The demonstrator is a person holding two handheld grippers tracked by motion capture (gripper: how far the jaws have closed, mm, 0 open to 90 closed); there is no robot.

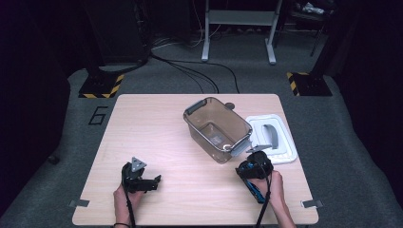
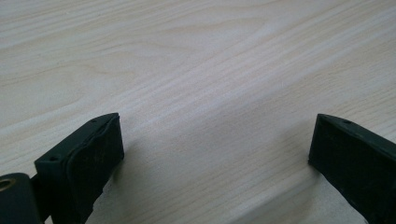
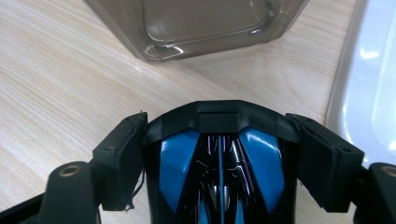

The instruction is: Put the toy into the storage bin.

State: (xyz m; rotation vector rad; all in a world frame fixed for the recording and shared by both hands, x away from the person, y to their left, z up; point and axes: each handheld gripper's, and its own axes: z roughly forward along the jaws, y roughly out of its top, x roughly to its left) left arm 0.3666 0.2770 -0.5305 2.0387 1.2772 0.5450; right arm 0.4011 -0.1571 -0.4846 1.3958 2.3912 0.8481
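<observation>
Right now the right tool (image 1: 251,166) sits at abt 5 o'clock on the table (image 1: 157,123), clenched on a black-and-blue toy car (image 3: 219,163); in the right gripper view both pads press the car's flanks, its nose pointing away toward 12. Car's held just above the wood, near the table's front-right part.

Directly ahead of it, at 12 o'clock from the car, stands a smoky see-through plastic storage box (image 1: 217,129) w/ grey clip handles, open on top, sitting askew near the table centre-right. Its near corner and one grey clip are just beside the right tool, so the box wall is what stands betw. the car and the box's inside. In the right gripper view the box's lower wall (image 3: 196,28) is close in front of the car's nose, apart from it, a strip of bare wood betw. them.

At 2 o'clock from the right tool lies the white box lid (image 1: 274,137) w/ a grey handle, flat on the table, touching or nearly touching the box's right side; can't tell which. Its white edge (image 3: 369,84) shows just to the car's right.

Left tool (image 1: 153,181) rests low at abt 7 o'clock, released: jaws stand wide apart w/ bare wood betw. them, grey three-cornered plate on top. It's well apart from box, lid and car.
</observation>
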